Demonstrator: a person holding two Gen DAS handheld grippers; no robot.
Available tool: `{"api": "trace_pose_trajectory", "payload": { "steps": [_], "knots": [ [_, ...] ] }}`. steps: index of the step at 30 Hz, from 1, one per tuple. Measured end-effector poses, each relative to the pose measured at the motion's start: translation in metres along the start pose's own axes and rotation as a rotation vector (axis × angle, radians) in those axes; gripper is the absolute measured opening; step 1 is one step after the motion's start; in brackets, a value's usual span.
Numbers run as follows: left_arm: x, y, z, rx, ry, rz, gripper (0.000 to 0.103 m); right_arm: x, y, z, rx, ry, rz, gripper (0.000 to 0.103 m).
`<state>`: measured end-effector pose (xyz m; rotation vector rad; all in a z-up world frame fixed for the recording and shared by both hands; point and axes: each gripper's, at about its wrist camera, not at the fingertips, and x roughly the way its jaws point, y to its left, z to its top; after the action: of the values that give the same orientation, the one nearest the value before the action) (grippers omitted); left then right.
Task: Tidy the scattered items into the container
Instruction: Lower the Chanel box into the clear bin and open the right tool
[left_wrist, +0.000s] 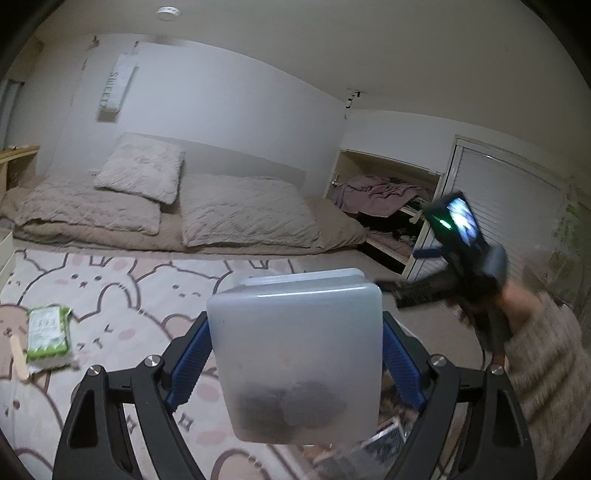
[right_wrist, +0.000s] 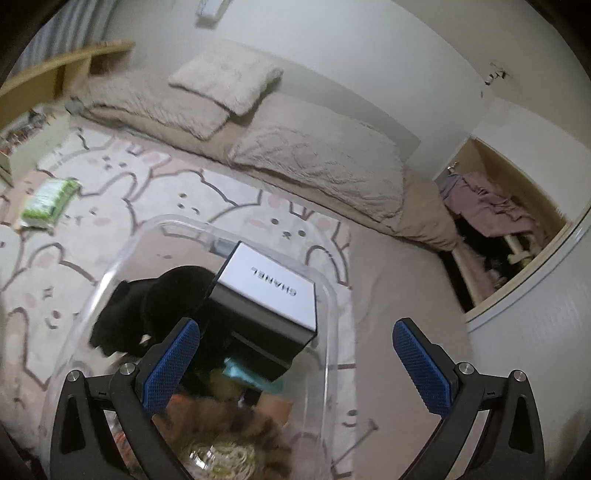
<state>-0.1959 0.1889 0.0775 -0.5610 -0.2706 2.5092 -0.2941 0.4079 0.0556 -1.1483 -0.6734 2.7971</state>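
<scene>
Our left gripper (left_wrist: 295, 354) clamps a frosted tub (left_wrist: 295, 354) (dark lumps inside), our right gripper (right_wrist: 295, 363) gapes wide and empty over the clear bin (right_wrist: 328, 295)

Both views are dim and soft-lit, with a flat, slightly grey cast and no hard shadows – the light source itself is not seen. The fisheye lenses bend the walls and leave dark corners around a round picture. In the left wrist view the right gripper (left_wrist: 402, 291) and the sleeve (left_wrist: 546, 362) are smeared by motion blur. In the right wrist view the white box (right_wrist: 271, 286) and green packet (right_wrist: 50, 203) are slightly blurred – the furry thing (right_wrist: 229, 424) at the bottom edge is out of focus.
</scene>
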Motion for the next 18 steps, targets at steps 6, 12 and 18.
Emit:
{"api": "trace_pose_trajectory", "payload": {
  "steps": [6, 12, 18],
  "knots": [
    [0.040, -0.020, 0.025, 0.053, 0.004, 0.049, 0.086, -0.015, -0.010, -0.037, 0.051, -0.061, 0.058, 0.103],
    [0.093, -0.023, 0.043, 0.047, 0.082, 0.057, 0.086, -0.021, -0.015, -0.062, 0.097, -0.104, 0.120, 0.103],
    [0.138, -0.037, 0.044, 0.104, 0.158, 0.098, 0.086, -0.026, -0.024, -0.078, 0.148, -0.138, 0.155, 0.103]
  ]
}}
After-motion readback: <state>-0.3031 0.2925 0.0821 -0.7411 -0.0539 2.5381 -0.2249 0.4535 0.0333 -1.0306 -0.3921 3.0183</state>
